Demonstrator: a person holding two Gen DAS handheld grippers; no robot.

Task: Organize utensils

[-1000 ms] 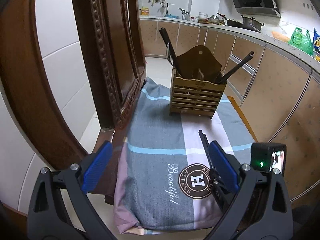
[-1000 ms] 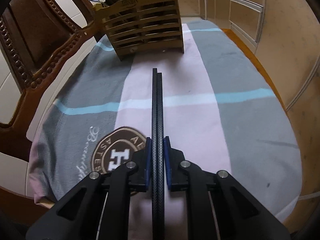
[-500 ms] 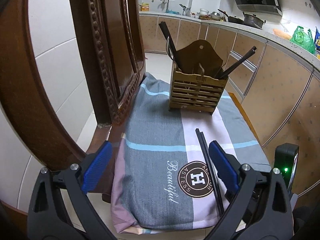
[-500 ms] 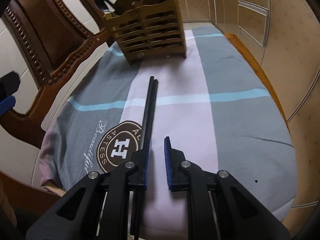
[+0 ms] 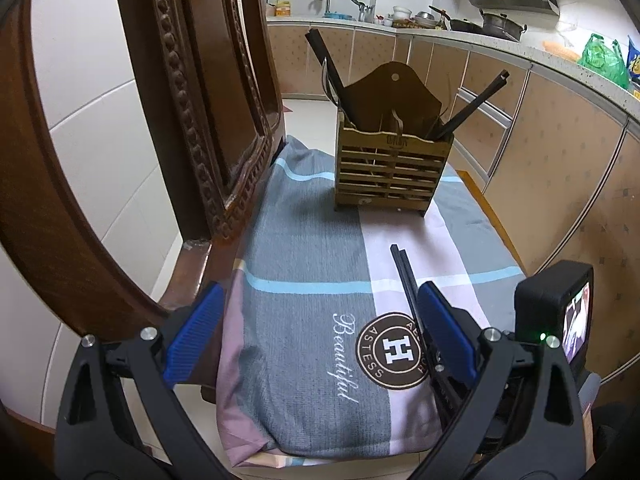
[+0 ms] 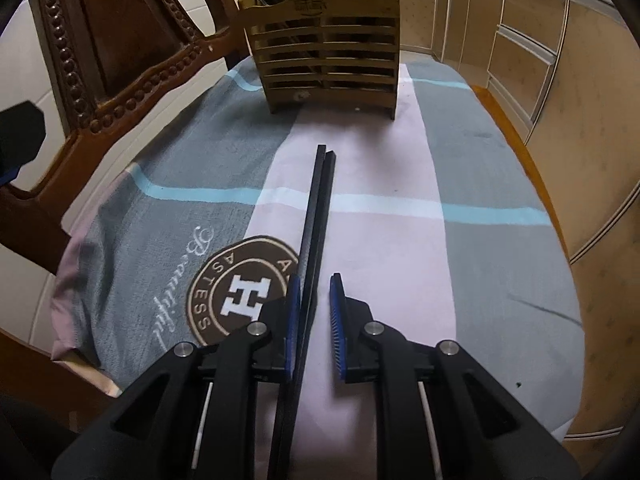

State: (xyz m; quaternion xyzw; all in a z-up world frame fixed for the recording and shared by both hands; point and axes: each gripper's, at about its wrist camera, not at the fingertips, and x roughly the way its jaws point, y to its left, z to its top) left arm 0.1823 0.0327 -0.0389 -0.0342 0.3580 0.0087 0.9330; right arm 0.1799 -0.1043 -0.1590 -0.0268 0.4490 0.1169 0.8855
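- In the right wrist view the right gripper (image 6: 314, 320) fills the bottom of the frame with its jaws parted; the gap between the blue pads is wider than the pair of black chopsticks (image 6: 316, 232) running through it.
- The chopsticks lie against the left pad and stand clear of the right one, so nothing is clamped.
- Their long axis runs from the bottom centre of that frame up toward the middle, tilted slightly right, with the two square ends side by side and pointing at the wooden utensil holder (image 6: 326, 60).
- They lie on the striped towel (image 6: 500, 280), over its pale pink band, just right of the round brown logo.
- In the left wrist view the left gripper (image 5: 320, 340) sits at the bottom of the frame, jaws spread wide and holding nothing; the same chopsticks (image 5: 404, 276) slant up from behind its right-hand finger.
- Bare towel (image 5: 300, 240) separates the chopstick ends from the holder.
- The holder (image 5: 394, 172) stands upright at the far end of the towel, above frame centre, with dark handles (image 5: 326, 62) leaning out of its left and right sides.
- A carved wooden chair back (image 5: 208, 100) rises along the left of the frame, close beside the towel.
- Kitchen cabinets (image 5: 560, 140) curve across the right and far background.
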